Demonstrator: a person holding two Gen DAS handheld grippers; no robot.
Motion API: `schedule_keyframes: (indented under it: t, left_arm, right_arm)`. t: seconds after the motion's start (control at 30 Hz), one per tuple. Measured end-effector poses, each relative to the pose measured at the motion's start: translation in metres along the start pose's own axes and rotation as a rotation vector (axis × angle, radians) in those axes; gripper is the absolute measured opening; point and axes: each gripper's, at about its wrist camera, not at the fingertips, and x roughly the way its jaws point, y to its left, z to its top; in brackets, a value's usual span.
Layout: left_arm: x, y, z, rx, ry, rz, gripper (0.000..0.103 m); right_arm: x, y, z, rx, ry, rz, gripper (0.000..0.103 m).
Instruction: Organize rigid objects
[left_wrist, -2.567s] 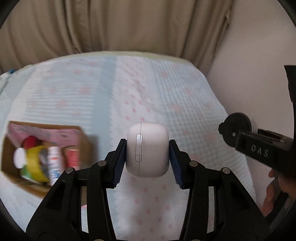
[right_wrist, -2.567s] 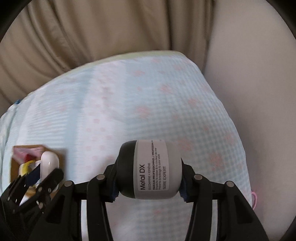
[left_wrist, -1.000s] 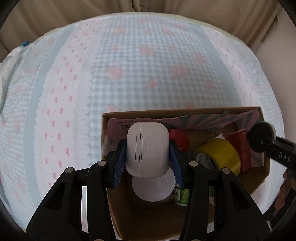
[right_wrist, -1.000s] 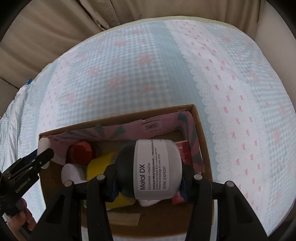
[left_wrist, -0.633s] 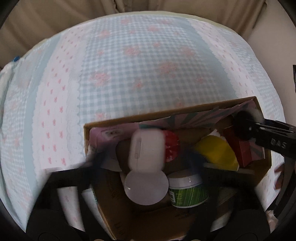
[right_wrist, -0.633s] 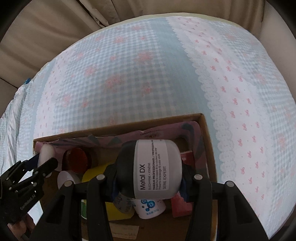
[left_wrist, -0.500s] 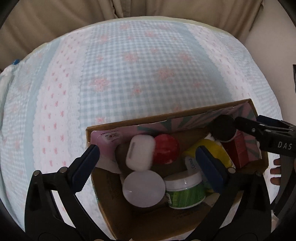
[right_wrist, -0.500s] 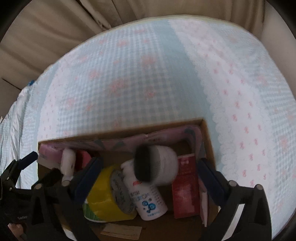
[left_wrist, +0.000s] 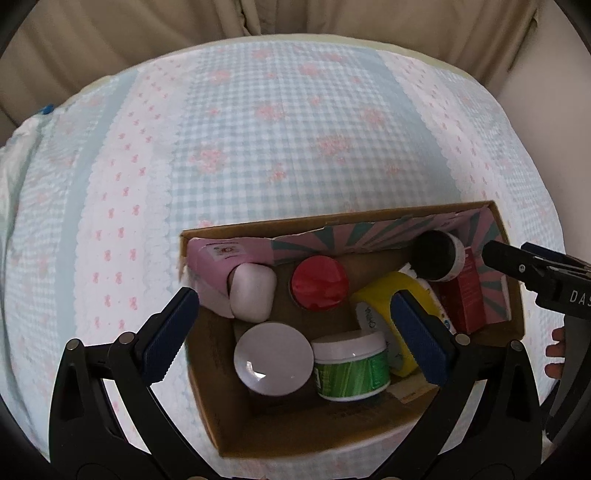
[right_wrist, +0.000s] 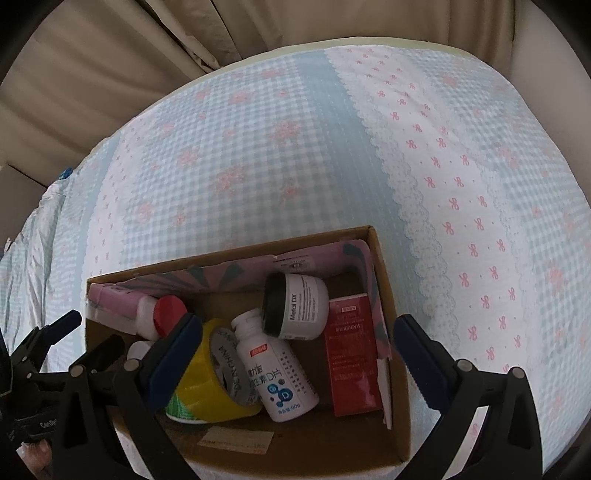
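A cardboard box (left_wrist: 207, 369) sits on the bed and holds several items. The white earbud case (left_wrist: 253, 293) lies in its far left corner against a pink carton (left_wrist: 210, 266). The grey "Metal DX" jar (right_wrist: 295, 306) lies on its side on a white pill bottle (right_wrist: 275, 373) near the box's (right_wrist: 391, 332) far right. My left gripper (left_wrist: 295, 332) is open and empty above the box. My right gripper (right_wrist: 291, 350) is open and empty above it too.
The box also holds a red-lidded jar (left_wrist: 319, 282), a white-lidded jar (left_wrist: 273, 363), a green tub (left_wrist: 351, 365), a yellow tape roll (right_wrist: 210, 373) and a red carton (right_wrist: 352, 347). A checked bedspread (left_wrist: 277, 129) surrounds it; curtains (right_wrist: 110, 55) hang behind.
Both grippers carried their items over the box and opened. The earbud case dropped into the left corner and the Metal DX jar fell onto the pill bottle. Both grippers are now empty.
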Motion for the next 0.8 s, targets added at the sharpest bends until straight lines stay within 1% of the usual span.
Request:
schedule_keyframes:
  t: [0.1,0.2,0.3,0.33,0.37,0.4,0.43,0.47,0.53,0.6,0.67,0.7,0.8]
  left_arm:
    - [-0.02,-0.006,-0.001,-0.029,-0.019,0.014,0.103]
    - [-0.05,-0.017,0.0,-0.055,-0.043,0.028,0.103]
    - [-0.093,-0.033,0.002,-0.072,-0.081,0.043,0.103]
    - [-0.114,-0.041,0.003,-0.085,-0.095,0.047,0.103]
    - [-0.127,-0.046,0.004,-0.096,-0.102,0.046,0.103]
    - [-0.148,-0.054,0.005,-0.101,-0.12,0.028,0.103]
    - [-0.162,-0.06,0.005,-0.099,-0.134,0.019,0.103]
    - [-0.186,-0.071,0.005,-0.091,-0.161,0.024,0.103]
    - [-0.217,-0.084,0.005,-0.08,-0.196,0.034,0.103]
    - [-0.257,-0.099,0.004,-0.08,-0.253,0.029,0.103]
    - [-0.286,-0.109,0.003,-0.079,-0.305,0.016,0.103]
    - [-0.303,-0.115,0.0,-0.076,-0.342,0.021,0.103]
    - [-0.334,-0.127,-0.006,-0.062,-0.405,0.044,0.103]
  right_arm:
    - [-0.016,-0.003,0.001,-0.016,-0.007,0.02,0.103]
    - [-0.043,-0.006,0.003,-0.041,-0.021,0.034,0.103]
    - [-0.081,-0.012,0.007,-0.049,-0.039,0.049,0.103]
    - [-0.099,-0.015,0.008,-0.048,-0.047,0.058,0.103]
    - [-0.112,-0.017,0.009,-0.051,-0.052,0.061,0.103]
    - [-0.126,-0.019,0.009,-0.056,-0.058,0.062,0.103]
    - [-0.146,-0.022,0.01,-0.068,-0.071,0.057,0.103]
    - [-0.161,-0.023,0.01,-0.076,-0.082,0.052,0.103]
    - [-0.194,-0.027,0.011,-0.089,-0.112,0.049,0.103]
    - [-0.229,-0.031,0.01,-0.104,-0.149,0.04,0.103]
    - [-0.266,-0.032,0.007,-0.137,-0.2,0.013,0.103]
    - [-0.28,-0.032,0.005,-0.153,-0.223,0.0,0.103]
    - [-0.323,-0.031,-0.005,-0.196,-0.301,-0.02,0.103]
